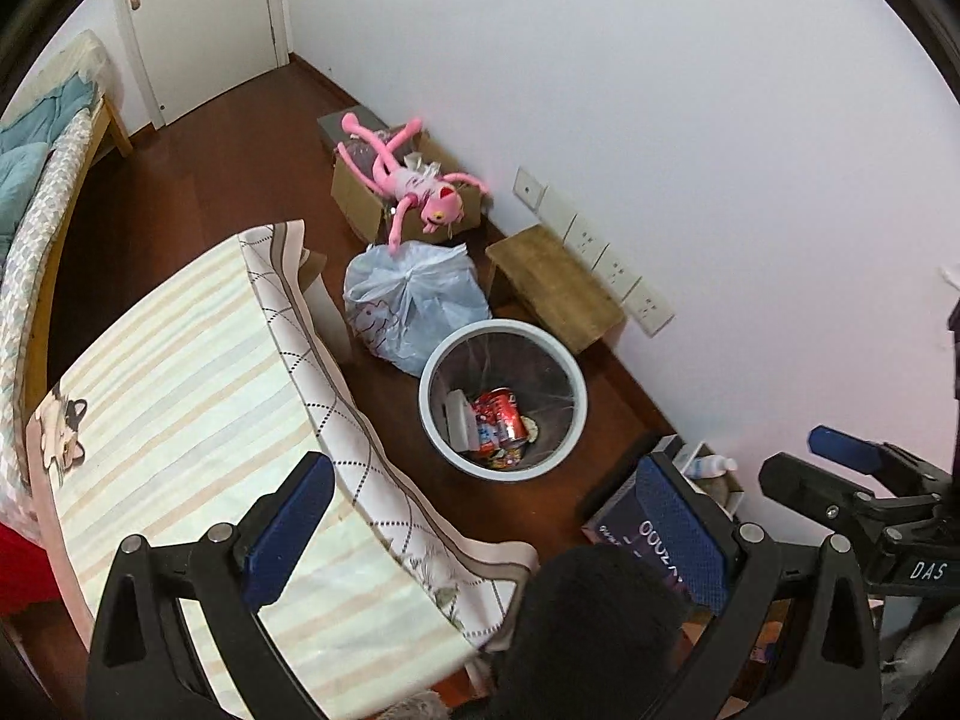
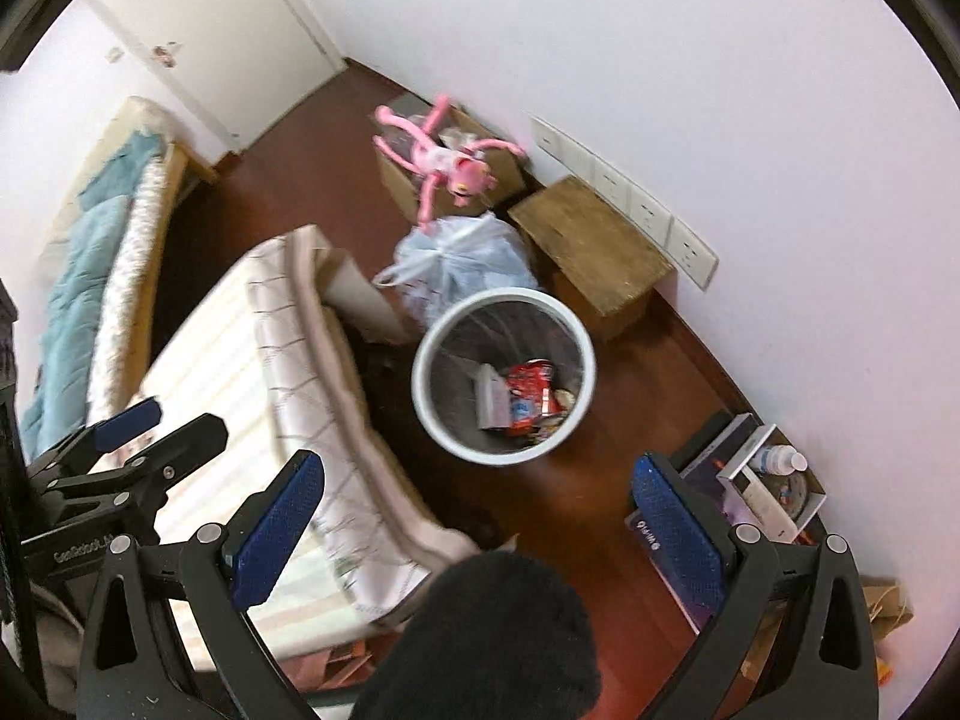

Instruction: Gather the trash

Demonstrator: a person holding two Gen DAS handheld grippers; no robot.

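Left gripper (image 1: 486,531): fingers wide apart, holding nothing.
Right gripper (image 2: 480,525): fingers wide apart, holding nothing.
Trash (image 1: 501,423): inside white bin (image 1: 433,429) on floor, partly hidden.
Counter (image 1: 180,372): cloth-covered, cut off below.

White walls (image 1: 630,60), dark red-brown wood floor (image 1: 240,138). White door (image 1: 198,12) in far corner. Bed (image 1: 42,156) with teal blanket at left. Wooden stool (image 1: 555,285) beside wall sockets (image 1: 606,258).

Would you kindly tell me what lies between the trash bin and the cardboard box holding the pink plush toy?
A tied pale-blue plastic bag sits between the trash bin and cardboard box, in both wrist views.
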